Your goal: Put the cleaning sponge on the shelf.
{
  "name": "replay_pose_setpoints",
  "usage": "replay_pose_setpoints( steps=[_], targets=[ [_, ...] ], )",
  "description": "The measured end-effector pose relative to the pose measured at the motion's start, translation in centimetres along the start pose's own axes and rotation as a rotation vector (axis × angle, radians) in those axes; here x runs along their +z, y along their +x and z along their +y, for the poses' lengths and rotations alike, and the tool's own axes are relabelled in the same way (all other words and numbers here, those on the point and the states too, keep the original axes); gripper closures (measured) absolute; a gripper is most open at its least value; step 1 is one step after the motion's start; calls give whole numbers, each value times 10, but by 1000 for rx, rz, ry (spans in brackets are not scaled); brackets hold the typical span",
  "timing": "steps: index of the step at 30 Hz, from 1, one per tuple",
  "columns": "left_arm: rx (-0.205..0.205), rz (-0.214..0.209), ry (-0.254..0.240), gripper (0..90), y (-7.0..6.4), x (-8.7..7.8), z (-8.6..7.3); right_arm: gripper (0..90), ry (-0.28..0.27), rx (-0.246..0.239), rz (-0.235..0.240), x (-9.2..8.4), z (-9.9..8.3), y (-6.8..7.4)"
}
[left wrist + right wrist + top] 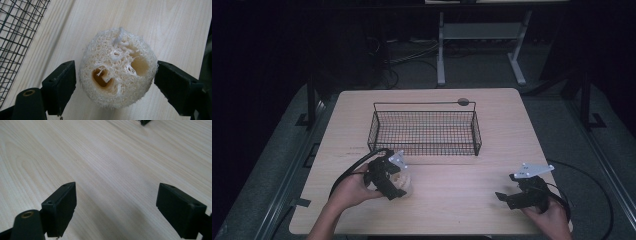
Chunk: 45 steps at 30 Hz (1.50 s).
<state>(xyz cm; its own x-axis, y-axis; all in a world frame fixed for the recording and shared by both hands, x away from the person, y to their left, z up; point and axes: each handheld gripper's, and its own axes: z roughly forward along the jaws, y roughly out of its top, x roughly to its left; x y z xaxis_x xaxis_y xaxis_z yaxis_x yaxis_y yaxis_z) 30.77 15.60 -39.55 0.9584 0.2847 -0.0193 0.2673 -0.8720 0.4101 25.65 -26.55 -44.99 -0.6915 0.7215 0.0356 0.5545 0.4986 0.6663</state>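
You had the left gripper (115, 82) straddling the loofah (117, 75) on the table (462, 195), near the front left and just in front of the wire basket (424, 131). Jaws were wide, one either side: the right jaw looked to be touching or nearly touching the loofah's edge, the left jaw had a narrow gap, so no real hold yet, just bracketed. The loofah sat end-up, hollow channels facing the camera, which put its rounded sides to the jaw faces; that reads as a sensible squeeze axis for something soft and fibrous. In the high view your left gripper (388, 176) was over the loofah (404, 181), basket close behind it, so probably a short lift-and-drop into the basket once closed. The right gripper (116, 205) was wide open with nothing between the jaws, only bare wood under it; in the high view it (526, 192) was parked near the front right, well apart from the loofah, likely kept clear of the left side's path.
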Motion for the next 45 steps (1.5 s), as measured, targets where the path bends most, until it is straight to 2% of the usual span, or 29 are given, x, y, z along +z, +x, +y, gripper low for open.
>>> replay_pose_setpoints(
  steps=[13,17,28,32,39,45],
  targets=[
    [7,-10,34,204,2,6,3,161,1,-4,1,0,0,0],
    [10,-14,34,241,2,5,4,161,2,-3,3,0,0,1],
    [10,-6,-2,270,3,-3,7,161,3,-1,2,0,0,0],
    [2,-12,-26,270,9,-12,10,161,3,0,4,1,1,0],
    [11,-15,-39,270,16,-19,14,162,-1,0,3,1,0,-1],
    [0,-19,-51,269,24,-26,16,161,1,4,9,1,1,0]
  ],
)
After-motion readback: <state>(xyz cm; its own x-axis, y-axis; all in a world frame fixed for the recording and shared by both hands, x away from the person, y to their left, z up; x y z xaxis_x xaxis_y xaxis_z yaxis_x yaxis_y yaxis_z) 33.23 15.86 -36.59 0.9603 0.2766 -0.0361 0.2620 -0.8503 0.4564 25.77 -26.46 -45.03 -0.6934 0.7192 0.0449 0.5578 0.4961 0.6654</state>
